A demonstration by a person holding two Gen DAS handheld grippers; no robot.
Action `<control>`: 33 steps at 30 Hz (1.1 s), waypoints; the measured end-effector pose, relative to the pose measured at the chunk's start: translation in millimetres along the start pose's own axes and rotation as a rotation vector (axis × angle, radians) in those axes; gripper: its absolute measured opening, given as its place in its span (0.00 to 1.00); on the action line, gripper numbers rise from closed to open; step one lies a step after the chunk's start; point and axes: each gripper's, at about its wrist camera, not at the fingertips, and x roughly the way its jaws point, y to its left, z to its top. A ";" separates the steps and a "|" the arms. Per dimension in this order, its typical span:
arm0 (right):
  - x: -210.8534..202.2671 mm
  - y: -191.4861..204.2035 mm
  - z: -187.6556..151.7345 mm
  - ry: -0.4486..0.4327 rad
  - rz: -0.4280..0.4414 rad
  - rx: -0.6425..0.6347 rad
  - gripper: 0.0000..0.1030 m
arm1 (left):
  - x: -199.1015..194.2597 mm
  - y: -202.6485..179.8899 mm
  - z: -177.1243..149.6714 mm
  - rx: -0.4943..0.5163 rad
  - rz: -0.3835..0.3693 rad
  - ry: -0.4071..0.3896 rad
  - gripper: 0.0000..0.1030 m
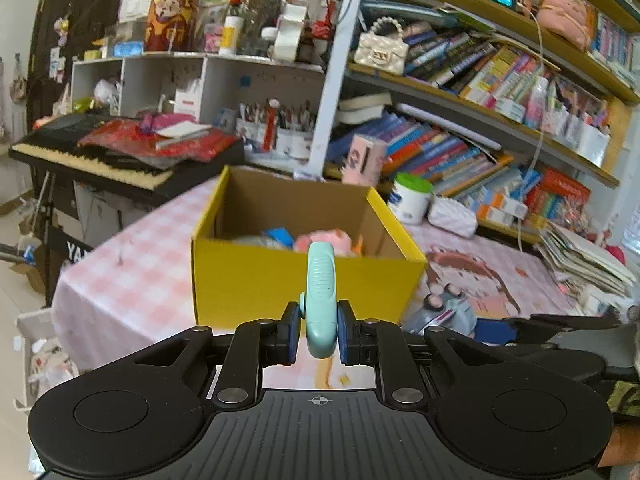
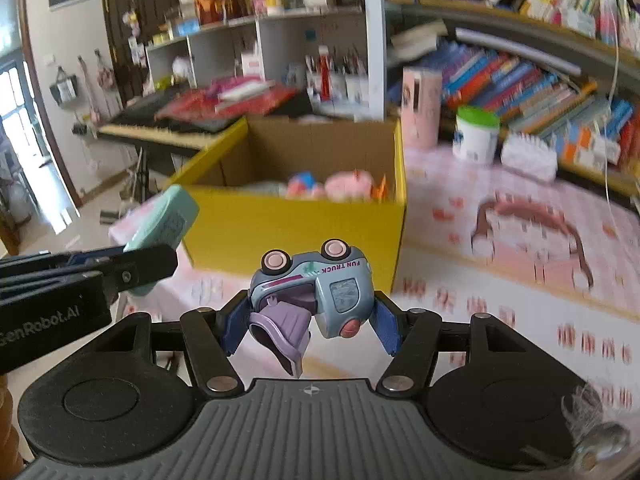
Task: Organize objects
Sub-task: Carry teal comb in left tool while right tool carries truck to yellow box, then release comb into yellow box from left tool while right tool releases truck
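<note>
Left gripper (image 1: 319,334) is clenched on a mint-green plastic clip (image 1: 321,298), its blue pads (image 1: 294,334) pressed to both flat sides; the clip stands on edge and pokes forward, tilted gently down towards the yellow cardboard box (image 1: 280,280). Right gripper (image 2: 310,322) is just beside it, angled more steeply down, grasping a pale blue toy truck (image 2: 316,292) turned upside down, pink wheels up, its purple scoop hanging open below. Both grippers hover above the pink checked desk (image 1: 128,276), short of the box's near wall. Inside the box, against its near wall, lie a pink plush toy (image 2: 348,186) and a blue-and-pink item too blurred to name. Beyond the box stand a pink carton (image 2: 420,108) and a white tub with a green lid (image 2: 476,134), in front of crowded bookshelves (image 1: 460,92)
</note>
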 end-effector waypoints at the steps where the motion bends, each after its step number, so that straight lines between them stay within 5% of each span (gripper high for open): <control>1: 2.2 -1.6 6.3 -0.018 0.001 -0.004 0.59 | 3.9 0.9 4.6 -0.002 0.006 -0.006 0.17; 13: 65.1 -27.1 86.4 -0.136 0.010 -0.078 0.59 | 69.4 11.3 62.8 -0.029 0.113 -0.085 0.17; 33: 179.0 -42.2 111.3 0.057 0.114 -0.245 0.59 | 167.4 15.2 49.3 -0.005 0.250 0.131 0.17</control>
